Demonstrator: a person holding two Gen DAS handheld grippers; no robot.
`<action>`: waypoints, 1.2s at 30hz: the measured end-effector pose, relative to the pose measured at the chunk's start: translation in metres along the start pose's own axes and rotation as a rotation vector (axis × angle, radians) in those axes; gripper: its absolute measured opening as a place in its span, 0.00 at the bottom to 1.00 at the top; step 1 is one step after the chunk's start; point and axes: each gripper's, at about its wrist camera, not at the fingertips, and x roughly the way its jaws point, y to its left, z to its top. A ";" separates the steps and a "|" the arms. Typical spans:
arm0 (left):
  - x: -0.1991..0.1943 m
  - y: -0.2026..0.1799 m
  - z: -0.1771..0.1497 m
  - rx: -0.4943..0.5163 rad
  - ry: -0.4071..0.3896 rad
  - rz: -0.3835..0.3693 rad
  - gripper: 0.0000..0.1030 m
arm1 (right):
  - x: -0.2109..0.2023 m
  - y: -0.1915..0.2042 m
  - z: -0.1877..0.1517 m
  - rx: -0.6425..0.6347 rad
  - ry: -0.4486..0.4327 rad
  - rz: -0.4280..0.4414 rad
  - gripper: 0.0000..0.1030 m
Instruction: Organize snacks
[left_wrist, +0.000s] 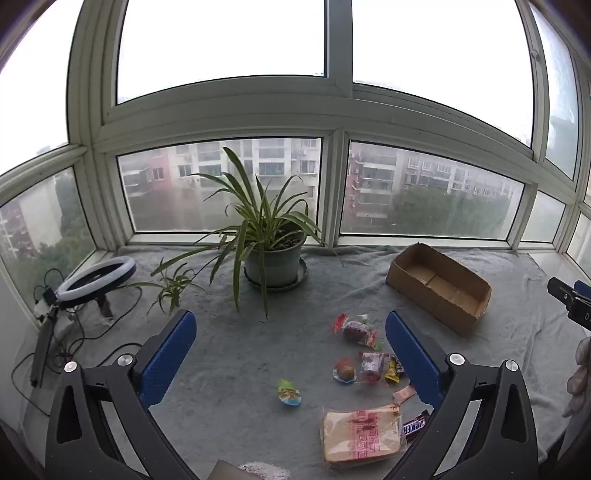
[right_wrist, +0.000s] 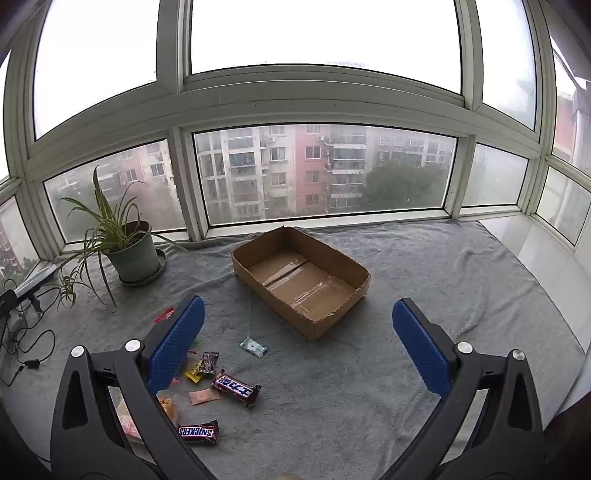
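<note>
Left wrist view: the left gripper (left_wrist: 291, 339) hovers above a grey fleece blanket (left_wrist: 229, 354) with its blue-padded jaws spread wide and nothing between them. Between and just beyond the jaws lies a scatter of snacks: a red-and-clear wrapped sweet cake (left_wrist: 357, 329), a dark red wrapped candy (left_wrist: 373, 364), a small yellow candy packet (left_wrist: 393, 370), a round blue-rimmed jelly cup (left_wrist: 344, 370) and a green-and-blue jelly cup (left_wrist: 289, 393) lying apart to the left. Nearer the camera sits a clear bag of sliced bread with red print (left_wrist: 362, 432), and a dark Snickers bar (left_wrist: 414, 427) touches its right edge. An open, shallow brown cardboard box (left_wrist: 439, 288) stands well apart at the right, empty. A spider plant in a grey-green pot (left_wrist: 273, 254) stands by the window, and a white ring light (left_wrist: 98, 277) lies at far left.

Right wrist view: the right gripper (right_wrist: 299, 345) also hangs wide open, holding nothing. The cardboard box (right_wrist: 299, 275) lies just ahead between its jaws. On the blanket to the left lie the Snickers bar (right_wrist: 198, 432), a second purple-wrapped chocolate bar (right_wrist: 236, 387), a small pink sachet (right_wrist: 204, 397) and a small green-and-white sachet (right_wrist: 254, 346) near the box.
</note>
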 end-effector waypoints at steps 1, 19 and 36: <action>0.000 0.000 0.000 -0.007 -0.001 -0.005 0.99 | -0.002 0.003 0.001 -0.005 -0.006 -0.003 1.00; 0.002 0.002 -0.003 -0.019 0.016 0.002 0.99 | -0.003 0.002 0.000 -0.010 -0.014 0.004 1.00; 0.006 -0.002 -0.007 -0.017 0.021 -0.006 0.99 | 0.000 0.003 -0.003 -0.014 -0.010 0.011 1.00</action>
